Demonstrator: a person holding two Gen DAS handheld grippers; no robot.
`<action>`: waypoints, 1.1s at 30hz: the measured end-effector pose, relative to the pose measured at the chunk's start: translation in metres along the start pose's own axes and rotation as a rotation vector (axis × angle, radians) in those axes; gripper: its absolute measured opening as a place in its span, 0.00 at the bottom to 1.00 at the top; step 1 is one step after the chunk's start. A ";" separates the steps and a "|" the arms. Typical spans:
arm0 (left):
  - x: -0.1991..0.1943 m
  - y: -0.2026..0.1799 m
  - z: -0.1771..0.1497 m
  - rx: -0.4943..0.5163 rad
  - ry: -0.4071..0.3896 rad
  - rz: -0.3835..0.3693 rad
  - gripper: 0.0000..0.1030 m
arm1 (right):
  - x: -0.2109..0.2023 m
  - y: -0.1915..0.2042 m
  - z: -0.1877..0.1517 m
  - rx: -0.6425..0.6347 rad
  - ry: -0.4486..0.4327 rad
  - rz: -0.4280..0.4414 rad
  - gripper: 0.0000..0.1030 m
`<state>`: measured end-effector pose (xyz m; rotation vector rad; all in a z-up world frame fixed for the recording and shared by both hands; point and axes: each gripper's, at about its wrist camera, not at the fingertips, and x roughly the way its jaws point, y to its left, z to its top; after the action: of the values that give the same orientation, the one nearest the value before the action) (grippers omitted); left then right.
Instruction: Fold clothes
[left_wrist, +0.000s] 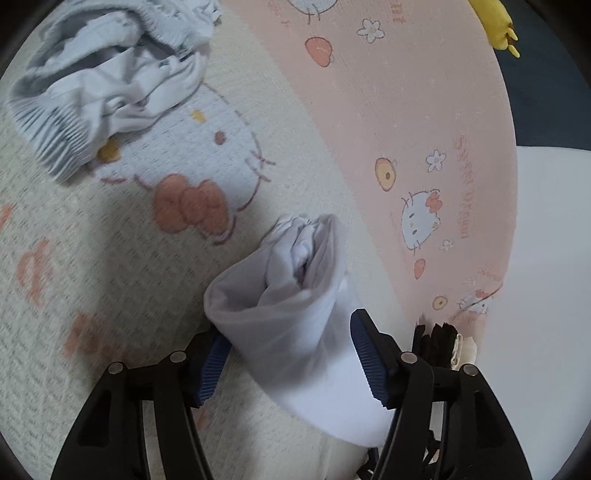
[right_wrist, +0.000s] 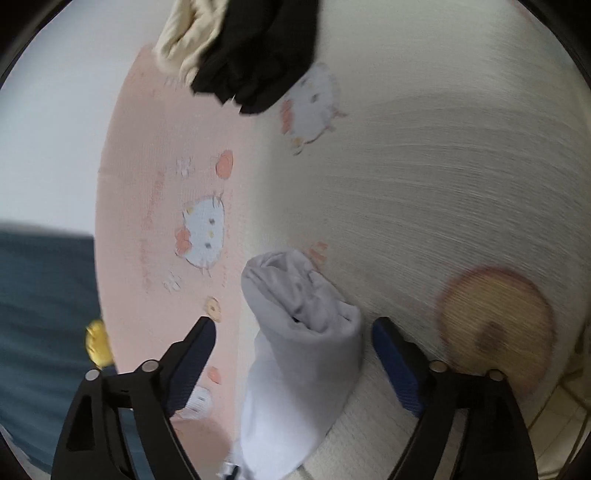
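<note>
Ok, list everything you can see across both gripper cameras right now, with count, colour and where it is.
Rolled sock bundle: one, white, on the mat between each gripper's fingers, pads apart from it.
Crumpled garment: one, white and grey, far left on the mat.
Black garment: one, at the mat's edge.
Cream cloth: one, beside the black garment.
Cartoon-cat mat: one, pink and cream, under everything.
Yellow toy: one, beyond the mat's edge.
Left gripper: black, blue pads, open.
Right gripper: same, wide open.

I get soft, even daylight in both views, with no glare. The right wrist view is smeared by motion blur. Fisheye bending curves the edges, and dark vignette rings the corners.
</note>
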<state>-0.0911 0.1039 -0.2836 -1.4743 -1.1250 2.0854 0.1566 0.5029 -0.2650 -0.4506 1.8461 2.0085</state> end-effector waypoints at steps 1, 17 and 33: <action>0.001 -0.001 0.001 0.008 -0.004 0.005 0.60 | 0.006 0.009 0.000 -0.054 0.001 -0.032 0.88; 0.018 -0.038 -0.003 0.296 -0.056 0.304 0.25 | 0.040 0.058 -0.015 -0.497 -0.084 -0.446 0.31; -0.037 -0.076 -0.015 0.412 -0.115 0.288 0.57 | 0.007 -0.001 0.009 -0.018 0.033 0.006 0.59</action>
<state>-0.0750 0.1323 -0.2038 -1.3880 -0.4880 2.4361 0.1516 0.5127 -0.2683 -0.4865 1.8522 2.0344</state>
